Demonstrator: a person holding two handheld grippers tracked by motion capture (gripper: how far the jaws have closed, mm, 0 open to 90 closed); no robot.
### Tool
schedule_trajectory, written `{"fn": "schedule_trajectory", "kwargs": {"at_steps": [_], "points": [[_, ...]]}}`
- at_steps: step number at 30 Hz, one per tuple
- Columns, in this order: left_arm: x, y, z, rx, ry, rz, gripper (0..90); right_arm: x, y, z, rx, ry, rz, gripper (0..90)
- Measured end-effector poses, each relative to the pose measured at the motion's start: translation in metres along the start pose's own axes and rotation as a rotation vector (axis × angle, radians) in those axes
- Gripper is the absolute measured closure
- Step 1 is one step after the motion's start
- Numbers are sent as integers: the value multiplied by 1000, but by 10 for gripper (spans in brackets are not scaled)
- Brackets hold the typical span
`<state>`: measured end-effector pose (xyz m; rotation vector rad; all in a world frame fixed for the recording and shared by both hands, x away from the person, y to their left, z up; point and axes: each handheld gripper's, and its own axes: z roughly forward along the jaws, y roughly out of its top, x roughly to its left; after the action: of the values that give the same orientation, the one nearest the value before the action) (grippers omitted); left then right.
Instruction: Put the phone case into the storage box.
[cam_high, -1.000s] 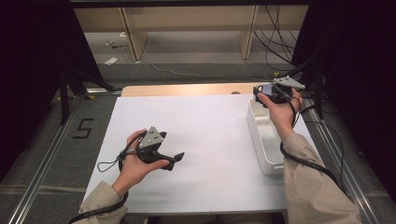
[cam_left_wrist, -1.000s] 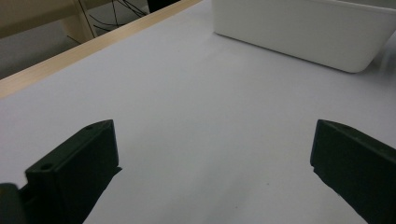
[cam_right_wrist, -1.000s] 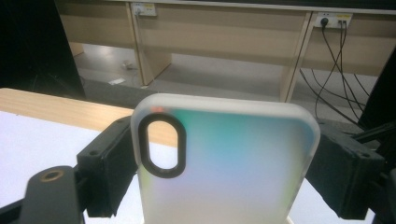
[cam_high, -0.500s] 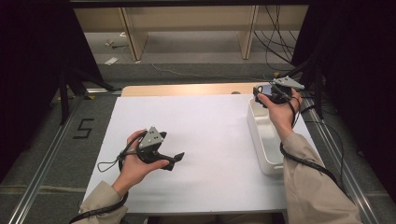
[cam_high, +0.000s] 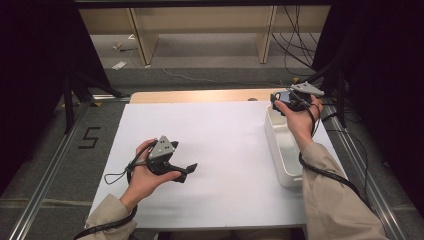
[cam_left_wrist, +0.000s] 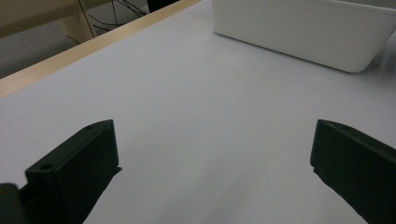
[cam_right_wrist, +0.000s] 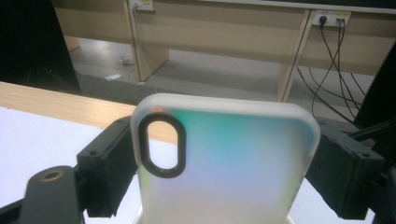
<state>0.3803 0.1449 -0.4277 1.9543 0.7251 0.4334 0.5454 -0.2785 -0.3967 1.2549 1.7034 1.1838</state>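
Observation:
A translucent phone case (cam_right_wrist: 233, 168) with an oval camera cut-out stands upright between the black jaws of my right gripper (cam_right_wrist: 224, 140), which is shut on its two long edges. In the high view my right gripper (cam_high: 286, 100) hovers over the far end of the white bin (cam_high: 272, 135) at the table's right. Low over the white table sheet (cam_high: 220, 140), at the front left, my left gripper (cam_high: 186, 171) points right toward the bin. Its jaws stand wide apart in the left gripper view, so the left gripper (cam_left_wrist: 214, 135) is open with only bare sheet between them.
The white bin (cam_left_wrist: 303, 32) is long and lies along the sheet's right edge. A wooden strip (cam_high: 200, 96) borders the sheet's far side. Beyond it are desk legs (cam_high: 142, 40) and cables (cam_high: 295, 45) on the floor. Metal rails (cam_high: 45, 180) run beside the table.

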Motion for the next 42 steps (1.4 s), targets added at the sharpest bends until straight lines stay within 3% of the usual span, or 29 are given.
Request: {"fn": "schedule_trajectory", "kwargs": {"at_steps": [42], "points": [[0,0,0,-1,0,-1,5,4,-6,10,24,-9,-23,178]]}}
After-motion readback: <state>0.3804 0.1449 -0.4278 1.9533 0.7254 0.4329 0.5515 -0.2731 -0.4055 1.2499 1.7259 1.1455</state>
